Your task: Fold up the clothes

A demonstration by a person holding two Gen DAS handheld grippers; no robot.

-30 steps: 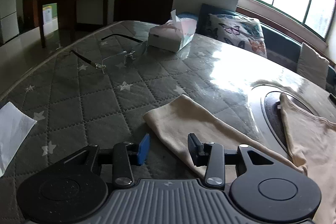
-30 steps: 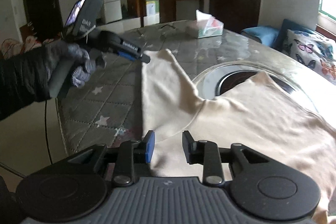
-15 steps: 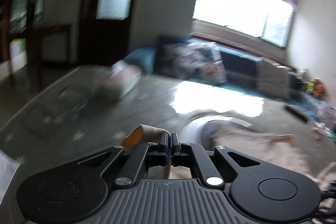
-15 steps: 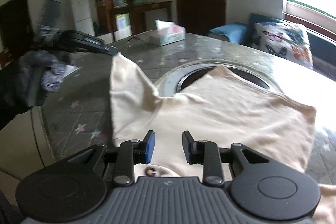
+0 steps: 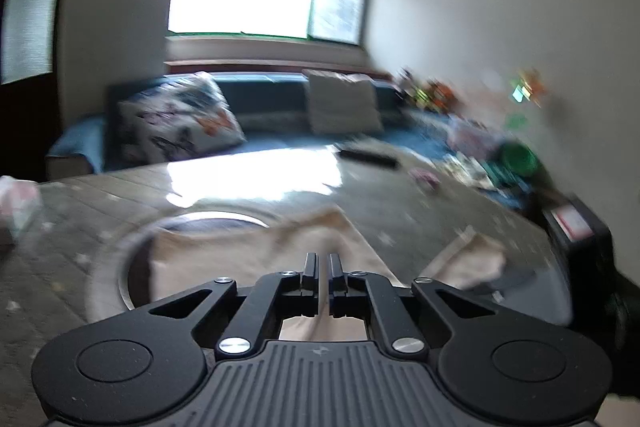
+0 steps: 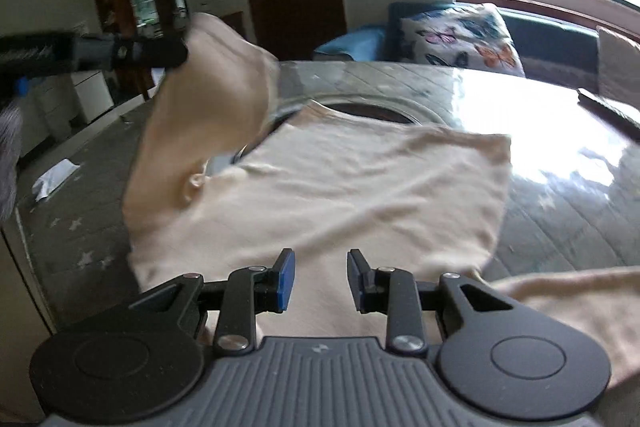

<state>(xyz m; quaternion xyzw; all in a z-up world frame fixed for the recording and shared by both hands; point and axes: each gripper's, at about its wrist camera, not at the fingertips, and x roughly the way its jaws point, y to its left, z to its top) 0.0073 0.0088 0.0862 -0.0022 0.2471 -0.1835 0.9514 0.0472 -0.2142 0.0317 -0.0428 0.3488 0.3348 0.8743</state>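
A cream long-sleeved shirt [image 6: 360, 187] lies spread on the round table. My left gripper [image 5: 324, 267] is shut on the end of its left sleeve [image 6: 212, 75] and holds it lifted above the shirt's body; in the right wrist view the gripper [image 6: 176, 51] comes in from the left. The shirt [image 5: 224, 251] shows blurred below it in the left wrist view. My right gripper [image 6: 320, 275] is open and empty, low over the shirt's near part.
The table [image 6: 560, 163] has a quilted grey star cover under glass and a round recess [image 6: 360, 107] at its middle. A sofa with a butterfly cushion [image 6: 460, 39] stands behind. A white paper [image 6: 52, 179] lies at the left edge. A dark flat object [image 5: 368, 157] lies far across.
My left gripper closed on the sleeve end, lifted it and swung it right, over the shirt. My right gripper stayed open and moved a little over the shirt.
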